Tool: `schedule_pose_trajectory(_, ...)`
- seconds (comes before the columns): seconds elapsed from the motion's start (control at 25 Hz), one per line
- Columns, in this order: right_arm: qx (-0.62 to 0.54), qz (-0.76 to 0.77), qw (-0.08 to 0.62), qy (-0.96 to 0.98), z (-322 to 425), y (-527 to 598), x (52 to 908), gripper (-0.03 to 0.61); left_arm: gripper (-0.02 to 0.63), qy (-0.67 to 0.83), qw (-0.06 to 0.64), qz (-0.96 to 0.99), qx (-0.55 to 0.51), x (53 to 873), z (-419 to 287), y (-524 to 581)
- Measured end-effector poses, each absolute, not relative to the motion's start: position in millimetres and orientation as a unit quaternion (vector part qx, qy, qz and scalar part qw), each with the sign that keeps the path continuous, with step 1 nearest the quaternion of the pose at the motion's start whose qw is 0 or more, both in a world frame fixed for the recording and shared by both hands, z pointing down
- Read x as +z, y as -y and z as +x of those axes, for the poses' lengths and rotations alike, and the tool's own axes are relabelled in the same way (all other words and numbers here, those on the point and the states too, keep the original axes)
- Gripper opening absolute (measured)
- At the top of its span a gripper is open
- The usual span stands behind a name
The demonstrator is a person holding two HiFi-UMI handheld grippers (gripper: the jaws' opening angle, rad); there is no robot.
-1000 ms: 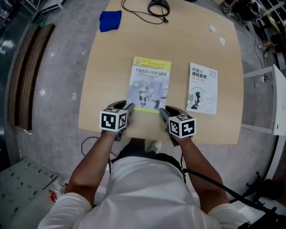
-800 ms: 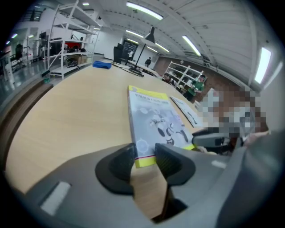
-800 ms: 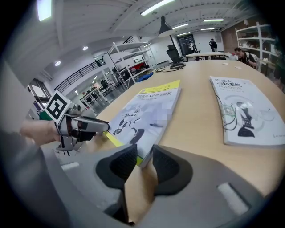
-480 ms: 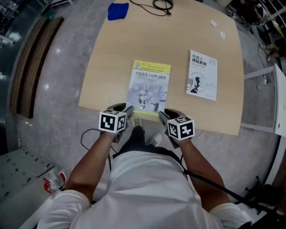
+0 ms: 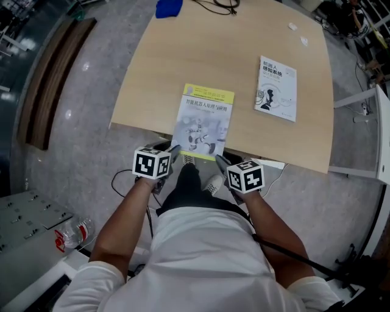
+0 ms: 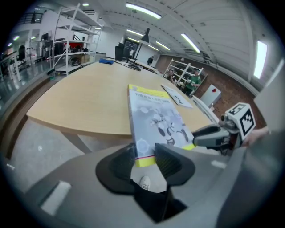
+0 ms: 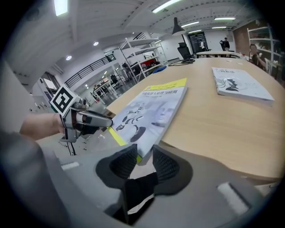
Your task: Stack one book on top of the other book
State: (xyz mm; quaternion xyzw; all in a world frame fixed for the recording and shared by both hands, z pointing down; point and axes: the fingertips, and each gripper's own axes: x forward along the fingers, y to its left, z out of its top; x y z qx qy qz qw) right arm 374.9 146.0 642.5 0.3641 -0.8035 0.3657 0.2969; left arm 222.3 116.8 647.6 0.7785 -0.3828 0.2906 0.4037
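Jaws of left gripper [image 5: 175, 149] and right gripper [image 5: 220, 159] pinching one book [image 5: 205, 119], second book [image 5: 276, 88] apart

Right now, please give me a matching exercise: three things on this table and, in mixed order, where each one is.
1 yellow-edged book; 2 white book; 3 blue cloth.
A far end of the table; B gripped by left gripper and right gripper, overhanging the near edge; C flat on the right side.
Pairs: 1-B; 2-C; 3-A.

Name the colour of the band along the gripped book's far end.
Yellow: the book has its band clearest in the head view.
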Motion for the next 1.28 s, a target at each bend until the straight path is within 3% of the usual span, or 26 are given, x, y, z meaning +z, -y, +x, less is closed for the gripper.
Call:
schedule_pose_trajectory(0.16,0.384,0.367,0.268,0.804,378.0,-148.7,644.0,0.115,0.155,0.402,0.41,0.778,0.256,646.5,219.7,-122.2)
schedule_pose_trajectory(0.32,0.447,0.382,0.197,0.785,386.2,-144.2,644.0,0.178,0.216,0.42,0.47,0.753,0.189,650.1,210.3,-117.1)
schedule_pose_trajectory(0.4,0.489,0.377,0.157,0.771,387.0,-144.6,645.2,0.245,0.23,0.402,0.513,0.742,0.154,652.0,210.8,-119.8)
schedule_pose_trajectory(0.52,0.539,0.365,0.102,0.753,380.6,-137.7,646.7,0.249,0.229,0.357,0.564,0.736,0.113,652.0,220.6,-119.7)
schedule_pose_trajectory(0.64,0.579,0.341,0.058,0.738,366.4,-132.7,649.6,0.249,0.175,0.332,0.586,0.732,0.103,654.5,225.7,-114.4)
schedule_pose_trajectory(0.76,0.594,0.336,0.05,0.729,361.0,-134.7,651.6,0.221,0.161,0.311,0.599,0.73,0.108,658.8,227.3,-117.4)
schedule_pose_trajectory(0.8,0.589,0.341,0.06,0.73,362.2,-135.3,652.3,0.163,0.156,0.307,0.598,0.732,0.112,659.4,227.6,-118.5)
schedule_pose_trajectory(0.92,0.551,0.356,0.091,0.749,366.1,-131.7,643.7,0.123,0.134,0.305,0.559,0.757,0.145,655.1,231.1,-116.5)
schedule_pose_trajectory(1.12,0.47,0.388,0.133,0.782,371.9,-123.0,616.3,0.112,0.121,0.311,0.492,0.795,0.171,636.3,249.0,-117.0)
schedule_pose_trajectory(1.28,0.437,0.418,0.116,0.788,389.6,-105.1,594.1,0.112,0.123,0.309,0.464,0.815,0.158,614.3,267.1,-96.4)
